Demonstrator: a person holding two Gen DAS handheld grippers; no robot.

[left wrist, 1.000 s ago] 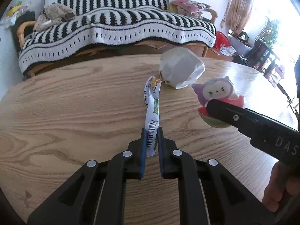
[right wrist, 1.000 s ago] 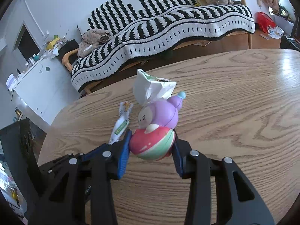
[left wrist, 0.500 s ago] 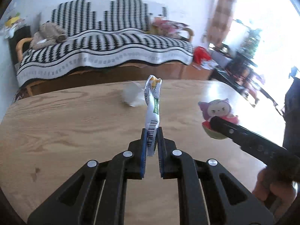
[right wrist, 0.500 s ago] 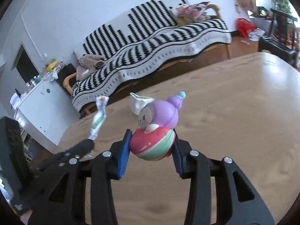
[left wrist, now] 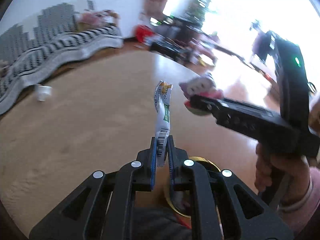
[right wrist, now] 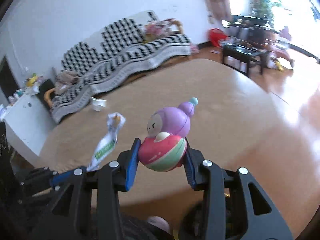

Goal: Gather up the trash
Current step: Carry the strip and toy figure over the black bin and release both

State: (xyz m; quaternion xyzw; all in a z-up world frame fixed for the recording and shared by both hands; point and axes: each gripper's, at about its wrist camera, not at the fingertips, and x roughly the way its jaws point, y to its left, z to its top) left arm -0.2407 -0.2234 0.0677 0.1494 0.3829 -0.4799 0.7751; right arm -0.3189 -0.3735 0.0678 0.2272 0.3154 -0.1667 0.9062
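A long white snack wrapper with a barcode and green label stands upright between the fingers of my left gripper, which is shut on its lower end. The same wrapper and the left gripper show at the lower left of the right wrist view. My right gripper is shut on a purple and pink toy figure by its round striped base. From the left wrist, the toy and right gripper hang to the right. Both are above the near part of the wooden table.
A crumpled white packet lies far off on the table near the striped sofa. A gold-rimmed round container sits below my left fingers, mostly hidden. A hand holds the right gripper. A black low table stands beyond.
Both grippers have pulled back from the middle of the table, risen and swung right, still holding the wrapper and the toy. The crumpled packet is now far off to the left.
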